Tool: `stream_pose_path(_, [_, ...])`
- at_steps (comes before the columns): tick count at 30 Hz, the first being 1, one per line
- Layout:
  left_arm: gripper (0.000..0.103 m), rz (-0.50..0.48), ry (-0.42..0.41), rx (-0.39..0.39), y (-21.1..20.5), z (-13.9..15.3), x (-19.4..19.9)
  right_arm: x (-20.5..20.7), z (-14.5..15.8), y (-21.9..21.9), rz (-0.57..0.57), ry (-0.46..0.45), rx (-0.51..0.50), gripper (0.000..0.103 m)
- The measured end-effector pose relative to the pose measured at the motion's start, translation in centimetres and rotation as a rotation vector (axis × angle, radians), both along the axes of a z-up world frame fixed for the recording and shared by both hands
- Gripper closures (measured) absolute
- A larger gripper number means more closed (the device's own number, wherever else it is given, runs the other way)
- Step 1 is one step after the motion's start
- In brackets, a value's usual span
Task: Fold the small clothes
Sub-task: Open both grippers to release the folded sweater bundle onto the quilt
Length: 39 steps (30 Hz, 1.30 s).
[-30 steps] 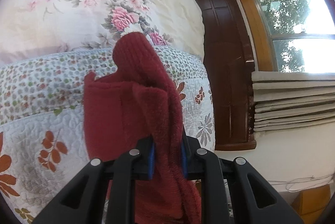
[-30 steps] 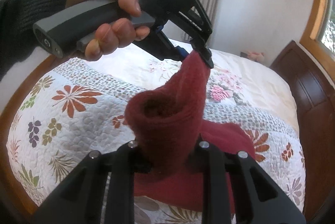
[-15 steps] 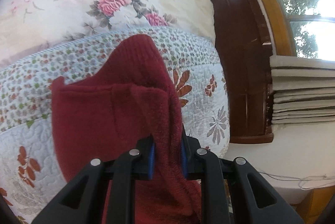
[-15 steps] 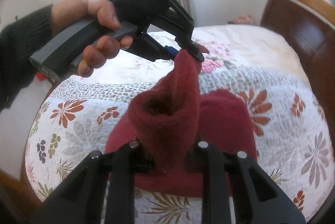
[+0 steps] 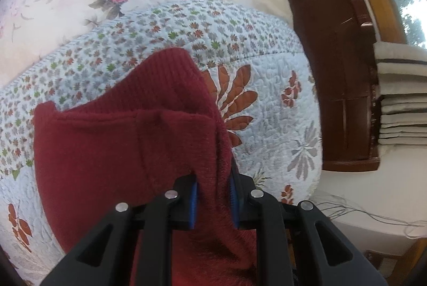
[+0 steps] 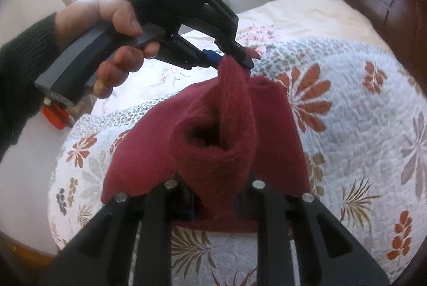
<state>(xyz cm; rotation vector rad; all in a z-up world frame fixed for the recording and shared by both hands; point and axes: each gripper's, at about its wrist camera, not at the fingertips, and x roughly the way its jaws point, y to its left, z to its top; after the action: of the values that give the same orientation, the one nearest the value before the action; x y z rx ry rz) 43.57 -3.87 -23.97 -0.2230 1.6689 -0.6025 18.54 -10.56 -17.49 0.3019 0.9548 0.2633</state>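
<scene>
A dark red knitted garment (image 6: 234, 131) is held above the quilted bed (image 6: 360, 125), its lower part draping onto the quilt. The right tool (image 6: 216, 203) is clamped on a rolled fold of it; the left tool (image 5: 213, 202) pinches another edge. Only the right view shows the hand (image 6: 112, 27) gripping the left tool. The left view alone shows the headboard (image 5: 333, 59) and stacked folded blinds (image 5: 403, 99).

Close wrist views facing, sharing garment (image 5: 112, 141), quilt (image 6: 360, 125)

Quilted bed (image 6: 360, 125), red knit garment (image 6: 277, 125) atop
</scene>
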Motion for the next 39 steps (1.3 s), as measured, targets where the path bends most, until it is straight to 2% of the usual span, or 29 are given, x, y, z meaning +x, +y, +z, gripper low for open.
stream_pose_path(3, [0.084, -0.013, -0.004, 0.044, -1.5, -0.7, -0.2, 0.0, -0.8, -1.0, 0.000, 0.014, 0.040, 0.084])
stream_pose_path(8, [0.081, -0.035, -0.025, 0.093, -3.2, -1.9, -0.7, 0.1, -3.2, -3.4, -0.017, 0.084, 0.196, 0.084])
stream_pose_path(10, [0.069, -0.021, -0.044, 0.081, -3.3, -1.6, -0.8, 0.1, -4.6, -4.3, -0.015, 0.122, 0.287, 0.084])
stream_pose_path(11, [0.058, -0.010, -0.068, 0.066, -3.2, -1.0, -0.9, 0.1, -5.1, -4.7, -0.018, 0.137, 0.320, 0.084])
stream_pose_path(14, [0.032, 0.008, -0.167, 0.021, -2.4, 1.9, -1.4, 0.0, -6.9, -6.2, -0.022, 0.180, 0.426, 0.079])
stream_pose_path(15, [0.028, 0.026, -0.203, -0.010, -1.6, 3.1, -1.7, 0.0, -7.3, -6.6, -0.018, 0.196, 0.463, 0.077])
stream_pose_path(18, [0.025, 0.067, -0.263, -0.107, 1.2, 5.5, -3.2, 0.1, -7.9, -8.0, -0.009, 0.250, 0.562, 0.063])
stream_pose_path(21, [0.025, 0.092, -0.327, -0.210, 5.1, 6.6, -7.6, -0.2, -6.3, -10.2, 0.022, 0.232, 0.614, 0.061])
stream_pose_path(23, [0.025, 0.079, -0.363, -0.237, 6.5, 6.8, -10.8, 0.5, -5.2, -11.7, 0.031, 0.225, 0.631, 0.060])
stream_pose_path(27, [0.027, 0.023, -0.505, -0.220, 6.8, 6.8, -17.2, 5.9, -3.5, -13.8, 0.033, 0.212, 0.628, 0.060])
stream_pose_path(28, [0.027, 0.003, -0.528, -0.214, 6.6, 6.7, -18.1, 7.6, -3.4, -13.9, 0.051, 0.213, 0.628, 0.056])
stream_pose_path(30, [0.027, -0.045, -0.570, -0.205, 5.5, 6.7, -19.6, 11.6, -4.3, -13.3, 0.075, 0.266, 0.647, 0.054])
stream_pose_path(32, [0.027, -0.110, -0.617, -0.188, 3.7, 6.9, -20.8, 15.1, -5.6, -12.7, 0.071, 0.308, 0.620, 0.054])
stream_pose_path(35, [0.027, -0.175, -0.664, -0.183, 2.0, 7.2, -22.0, 18.2, -7.3, -11.3, 0.096, 0.370, 0.584, 0.054])
stream_pose_path(36, [0.027, -0.186, -0.670, -0.187, 1.6, 7.3, -22.2, 18.6, -7.7, -10.9, 0.104, 0.388, 0.566, 0.055])
stream_pose_path(37, [0.027, -0.199, -0.663, -0.195, 1.2, 7.1, -22.3, 19.0, -8.2, -10.5, 0.111, 0.410, 0.554, 0.065])
stream_pose_path(38, [0.027, -0.204, -0.658, -0.199, 1.0, 6.9, -22.4, 19.1, -8.6, -10.3, 0.119, 0.419, 0.550, 0.075])
stream_pose_path(39, [0.027, -0.209, -0.648, -0.203, 0.6, 6.5, -22.4, 19.5, -8.8, -10.1, 0.126, 0.427, 0.550, 0.094])
